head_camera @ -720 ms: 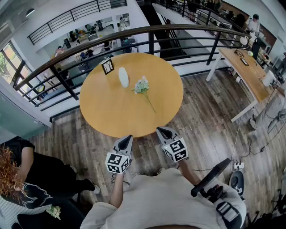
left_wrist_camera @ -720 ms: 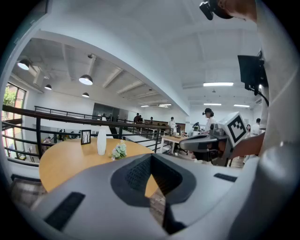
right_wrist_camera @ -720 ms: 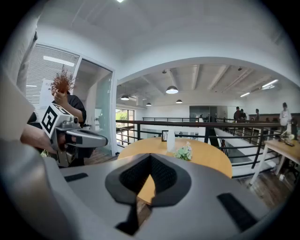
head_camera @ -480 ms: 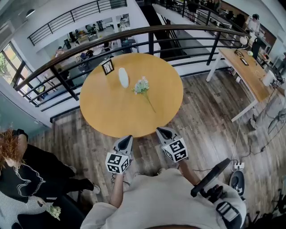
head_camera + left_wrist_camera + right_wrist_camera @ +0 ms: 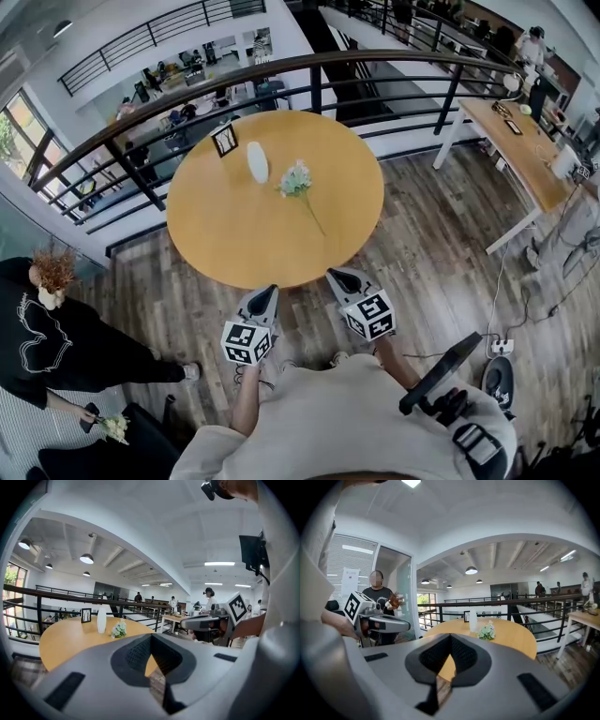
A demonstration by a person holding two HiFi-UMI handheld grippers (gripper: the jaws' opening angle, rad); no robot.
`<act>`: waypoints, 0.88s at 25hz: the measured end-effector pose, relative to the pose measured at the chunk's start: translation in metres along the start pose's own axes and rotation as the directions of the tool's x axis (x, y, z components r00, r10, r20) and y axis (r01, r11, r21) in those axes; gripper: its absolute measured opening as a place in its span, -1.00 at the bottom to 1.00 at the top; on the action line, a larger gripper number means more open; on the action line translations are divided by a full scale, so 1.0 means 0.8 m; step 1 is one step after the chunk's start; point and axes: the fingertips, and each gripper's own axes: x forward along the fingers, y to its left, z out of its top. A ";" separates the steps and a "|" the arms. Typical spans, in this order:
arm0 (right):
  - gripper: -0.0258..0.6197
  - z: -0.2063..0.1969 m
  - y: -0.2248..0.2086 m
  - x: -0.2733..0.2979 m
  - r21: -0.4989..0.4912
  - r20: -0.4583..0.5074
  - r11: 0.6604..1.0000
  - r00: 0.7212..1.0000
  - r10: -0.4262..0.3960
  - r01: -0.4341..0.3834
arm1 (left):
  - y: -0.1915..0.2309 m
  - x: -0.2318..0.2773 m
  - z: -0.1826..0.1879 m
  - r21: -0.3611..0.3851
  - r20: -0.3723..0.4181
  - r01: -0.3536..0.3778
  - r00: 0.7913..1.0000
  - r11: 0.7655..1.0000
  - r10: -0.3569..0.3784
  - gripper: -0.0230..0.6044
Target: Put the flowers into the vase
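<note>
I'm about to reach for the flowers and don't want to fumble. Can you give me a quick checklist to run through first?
1. Vase upright on the table: ok.
2. Flowers lying free beside the vase, stem end toward you: ok.
3. Left gripper empty: ok, jaws together with nothing between them.
4. Right gripper ready to grasp: not ok, jaws together and empty; open them first.
5. Grippers over the table: not ok, both are short of its near edge.
</note>
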 end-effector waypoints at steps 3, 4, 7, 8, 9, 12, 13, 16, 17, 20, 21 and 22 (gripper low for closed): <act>-0.89 -0.002 -0.008 -0.005 0.009 0.000 1.000 1.000 -0.006 0.006 | -0.004 0.005 0.000 -0.005 -0.004 -0.007 1.000 1.000 0.007 -0.91; -0.89 -0.004 -0.010 -0.007 0.007 -0.003 1.000 1.000 -0.005 0.005 | -0.005 0.006 -0.001 -0.007 -0.006 -0.011 1.000 1.000 0.011 -0.91; -0.89 -0.012 -0.017 -0.010 0.004 -0.011 1.000 1.000 0.007 -0.007 | -0.009 0.014 -0.006 -0.013 -0.011 -0.023 1.000 1.000 0.023 -0.91; -0.89 -0.016 -0.019 -0.011 0.003 -0.014 1.000 1.000 0.012 -0.012 | -0.011 0.017 -0.008 -0.012 -0.012 -0.026 1.000 1.000 0.025 -0.91; -0.89 -0.019 -0.022 -0.012 0.000 -0.018 1.000 1.000 0.018 -0.018 | -0.013 0.021 -0.009 -0.008 -0.013 -0.027 1.000 1.000 0.027 -0.91; -0.89 -0.028 -0.032 -0.014 -0.018 -0.033 0.999 0.999 0.032 -0.033 | -0.018 0.034 -0.007 0.007 -0.012 -0.037 0.999 0.999 0.037 -0.91; -0.89 -0.032 -0.034 -0.015 -0.021 -0.039 0.999 0.999 0.036 -0.037 | -0.019 0.037 -0.008 0.004 -0.009 -0.042 0.999 0.999 0.042 -0.91; -0.89 -0.045 -0.041 -0.012 -0.022 -0.058 0.998 0.997 0.051 -0.052 | -0.019 0.048 -0.016 -0.015 -0.013 -0.052 0.999 0.999 0.052 -0.91; -0.89 -0.048 -0.045 -0.009 -0.019 -0.061 0.998 0.997 0.054 -0.056 | -0.019 0.052 -0.019 -0.019 -0.019 -0.050 0.999 0.999 0.050 -0.91; -0.89 -0.042 -0.056 0.000 -0.009 -0.063 0.998 0.996 0.056 -0.057 | -0.016 0.068 -0.017 -0.019 -0.032 -0.038 0.999 0.999 0.038 -0.91; -0.89 -0.038 -0.059 0.005 -0.007 -0.063 0.998 0.996 0.056 -0.056 | -0.012 0.074 -0.013 -0.019 -0.033 -0.035 0.999 0.999 0.034 -0.91; -0.89 -0.034 -0.063 0.011 -0.006 -0.064 0.998 0.996 0.055 -0.056 | -0.008 0.079 -0.009 -0.020 -0.033 -0.031 0.999 0.999 0.030 -0.91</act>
